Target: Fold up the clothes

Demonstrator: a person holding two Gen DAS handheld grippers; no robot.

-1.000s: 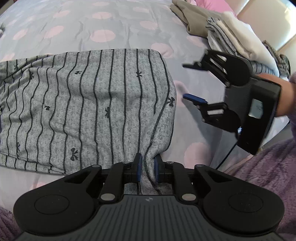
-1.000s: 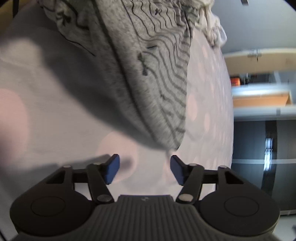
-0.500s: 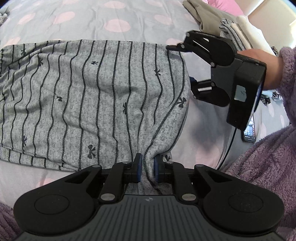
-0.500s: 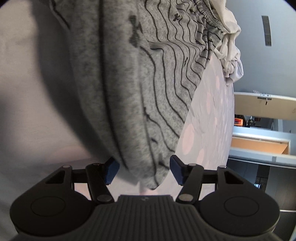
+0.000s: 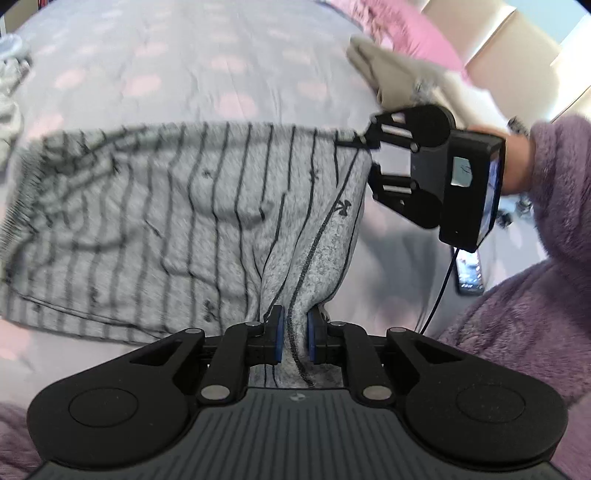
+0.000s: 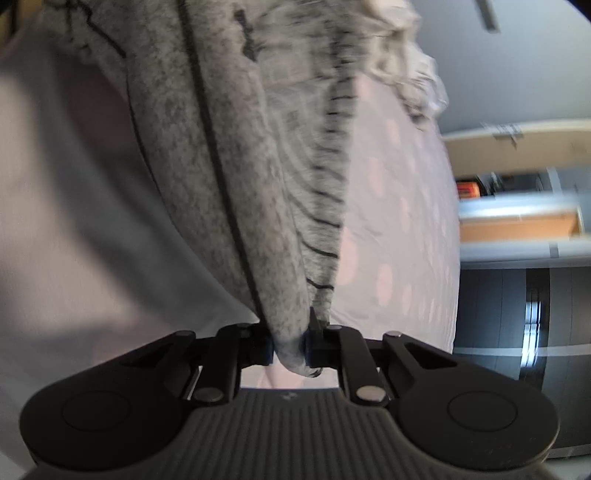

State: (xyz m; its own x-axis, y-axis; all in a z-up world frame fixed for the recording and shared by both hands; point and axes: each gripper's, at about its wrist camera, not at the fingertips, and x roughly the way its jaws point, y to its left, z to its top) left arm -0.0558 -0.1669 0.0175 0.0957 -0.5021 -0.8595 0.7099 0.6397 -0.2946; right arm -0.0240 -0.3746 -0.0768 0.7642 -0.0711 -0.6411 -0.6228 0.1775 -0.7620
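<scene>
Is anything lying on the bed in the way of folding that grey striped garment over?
Nothing visible. Both the left gripper and right gripper already pinch the grey striped garment; the folded clothes pile sits beyond it.

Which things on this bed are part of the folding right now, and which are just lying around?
In the job:
- striped grey garment
- left gripper, shut on its near corner
- right gripper, jaws just closed on its far corner

Lying about:
- stacked clothes
- pink pillow
- phone
- dotted bedspread
</scene>
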